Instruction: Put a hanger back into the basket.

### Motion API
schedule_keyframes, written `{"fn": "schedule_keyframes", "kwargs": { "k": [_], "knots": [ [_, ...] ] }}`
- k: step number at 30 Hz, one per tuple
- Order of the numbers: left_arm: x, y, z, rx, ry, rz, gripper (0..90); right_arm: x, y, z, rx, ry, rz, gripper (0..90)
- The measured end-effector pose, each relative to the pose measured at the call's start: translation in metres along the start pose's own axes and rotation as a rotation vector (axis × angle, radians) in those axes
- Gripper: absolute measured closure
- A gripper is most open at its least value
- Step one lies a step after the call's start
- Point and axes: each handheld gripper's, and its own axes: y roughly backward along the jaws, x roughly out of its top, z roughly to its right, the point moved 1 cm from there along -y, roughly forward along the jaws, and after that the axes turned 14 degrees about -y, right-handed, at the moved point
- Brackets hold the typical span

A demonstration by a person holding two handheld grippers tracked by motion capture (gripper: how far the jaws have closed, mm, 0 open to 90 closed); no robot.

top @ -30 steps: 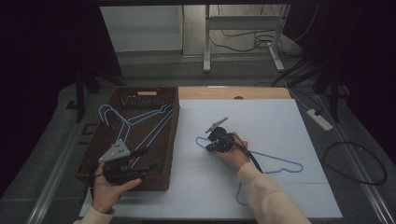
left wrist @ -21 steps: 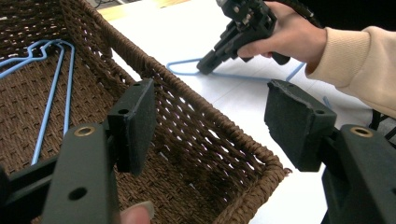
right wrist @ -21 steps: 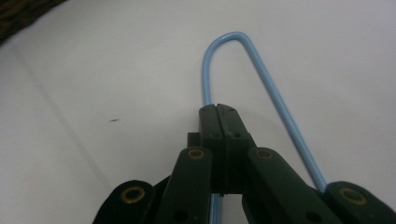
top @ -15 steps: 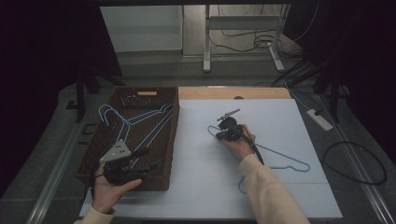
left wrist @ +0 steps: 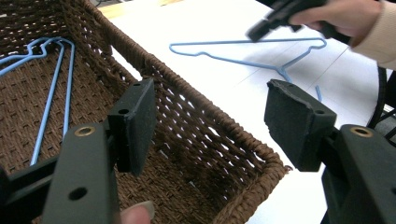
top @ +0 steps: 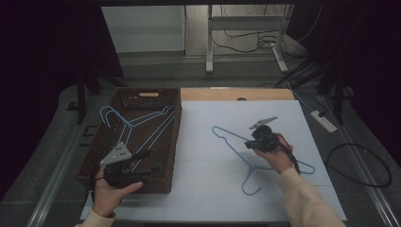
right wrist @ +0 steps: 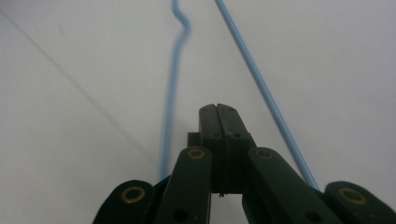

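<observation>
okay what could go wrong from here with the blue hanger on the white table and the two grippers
The right gripper is shut with nothing between its jaws, beside the blue wire hanger on the white table; a shut grab would likely just nudge the thin wire. The left gripper, open, hovers at the brown wicker basket; two blue hangers inside could snag a third.

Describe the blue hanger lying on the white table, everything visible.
The hanger is thin light-blue wire, seemingly coated: a triangular frame with notched shoulders, a twisted neck and a hook curling toward the table's near edge. It looks flat on the white sheet, right of the wicker basket and apart from it. The right gripper is above its middle, jaws together; contact is unclear.
</observation>
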Motion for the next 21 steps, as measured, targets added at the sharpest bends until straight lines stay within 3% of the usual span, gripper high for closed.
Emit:
{"fn": "schedule_keyframes", "kwargs": {
  "k": [7, 11, 14, 21],
  "knots": [
    [0.001, -0.002, 0.0, -0.005, 0.0, -0.001, 35.5, -0.051, 0.03, 0.04, -0.07, -0.033, -0.028, 90.0],
    [0.001, -0.004, 0.0, -0.008, -0.002, -0.003, 35.5, -0.067, 0.037, 0.055, -0.106, -0.044, -0.041, 90.0],
    [0.001, -0.004, 0.001, -0.01, -0.003, -0.004, 35.5, -0.076, 0.039, 0.06, -0.139, -0.023, -0.076, 90.0],
    [0.002, -0.005, 0.001, -0.012, -0.006, -0.005, 35.6, -0.081, 0.04, 0.057, -0.128, -0.01, -0.086, 90.0]
  ]
}}
